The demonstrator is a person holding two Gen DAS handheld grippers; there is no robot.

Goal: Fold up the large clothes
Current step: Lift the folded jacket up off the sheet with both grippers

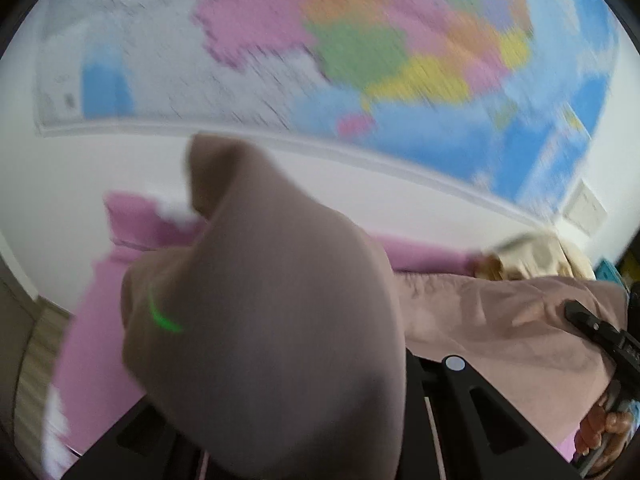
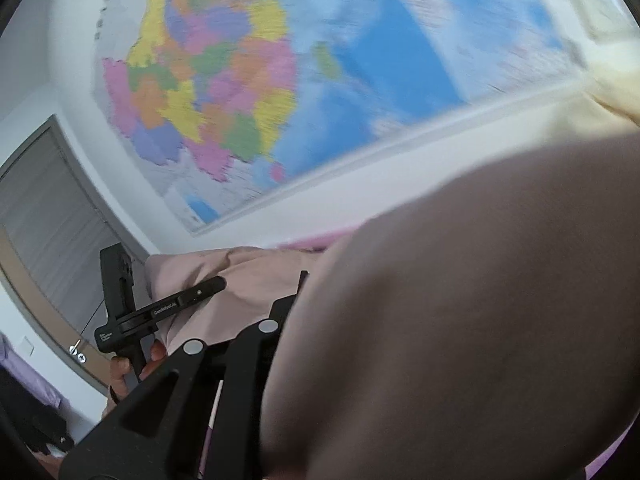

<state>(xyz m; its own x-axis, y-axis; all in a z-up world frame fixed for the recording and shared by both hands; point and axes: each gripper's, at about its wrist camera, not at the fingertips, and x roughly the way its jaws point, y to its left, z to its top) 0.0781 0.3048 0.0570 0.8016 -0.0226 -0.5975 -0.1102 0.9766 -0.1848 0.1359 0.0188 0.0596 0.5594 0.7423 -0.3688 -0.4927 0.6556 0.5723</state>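
1. Your left gripper (image 1: 280,420) is clamped tight on the big dusty-pink garment (image 1: 500,320). The cloth bunches up over its fingers and hides them.
2. Your right gripper (image 2: 288,344) is clamped on the same garment too. A big fold of cloth fills the right side of the right wrist view.
3. The garment hangs stretched between your two grippers, above the pink bed sheet (image 1: 100,320).
4. From the left wrist view, you can see your right hand (image 1: 604,428) holding its gripper at the far right.
5. A bright wall map (image 2: 240,80) hangs behind, and it looks blurry.
6. A cream cloth (image 1: 548,252) lies by the wall, past the garment.
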